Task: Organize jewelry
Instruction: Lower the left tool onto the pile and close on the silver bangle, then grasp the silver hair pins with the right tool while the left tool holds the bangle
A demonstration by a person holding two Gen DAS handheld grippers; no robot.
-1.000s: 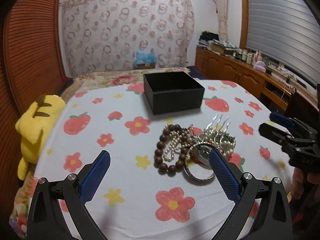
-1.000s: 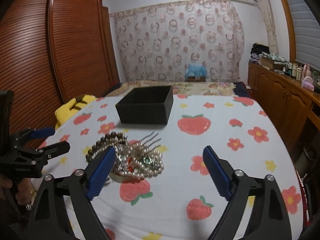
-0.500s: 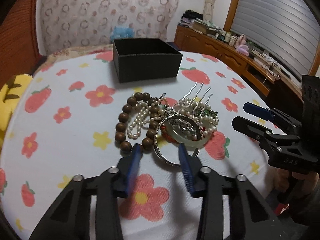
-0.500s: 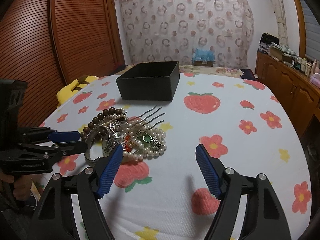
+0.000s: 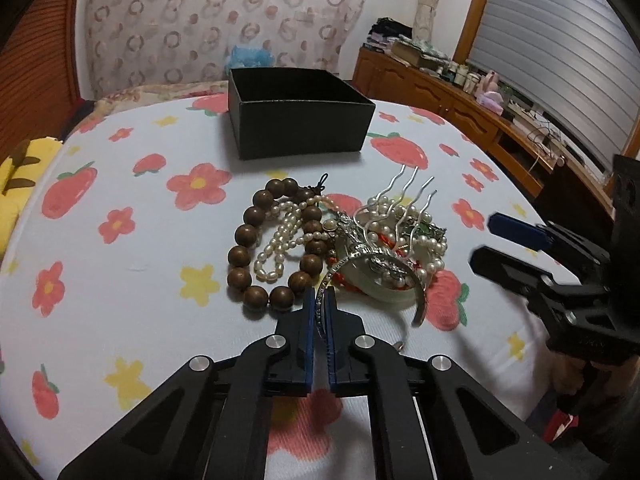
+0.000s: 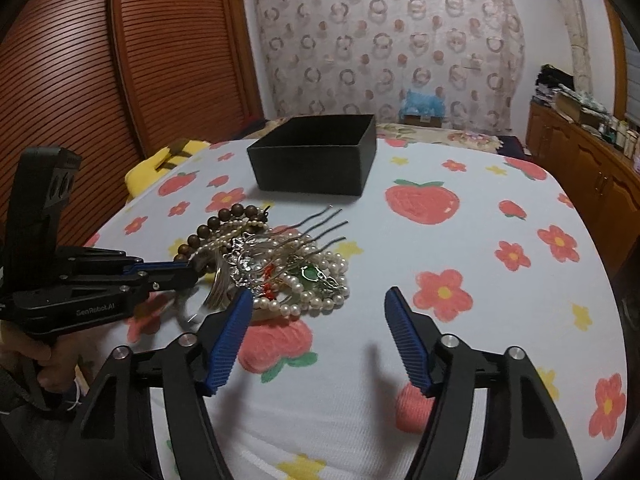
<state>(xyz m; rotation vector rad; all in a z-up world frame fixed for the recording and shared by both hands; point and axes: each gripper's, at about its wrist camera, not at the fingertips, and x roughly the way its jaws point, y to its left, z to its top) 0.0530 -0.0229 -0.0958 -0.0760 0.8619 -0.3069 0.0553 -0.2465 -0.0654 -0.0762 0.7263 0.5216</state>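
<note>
One change: your left gripper (image 5: pixel 319 307), wide apart a second ago, now pinches the silver bangle (image 5: pixel 374 276).
Right gripper (image 6: pixel 318 322): spread, holding nothing.
Meaning: first piece secured; black box (image 5: pixel 298 120) waits, bed's far edge.

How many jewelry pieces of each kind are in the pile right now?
Wooden bead bracelet: 1
Silver bangle: 1
Hair comb: 1
Pearl strands: count unclear, tangled
Jade bangle: 1
Total: at least 5
</note>
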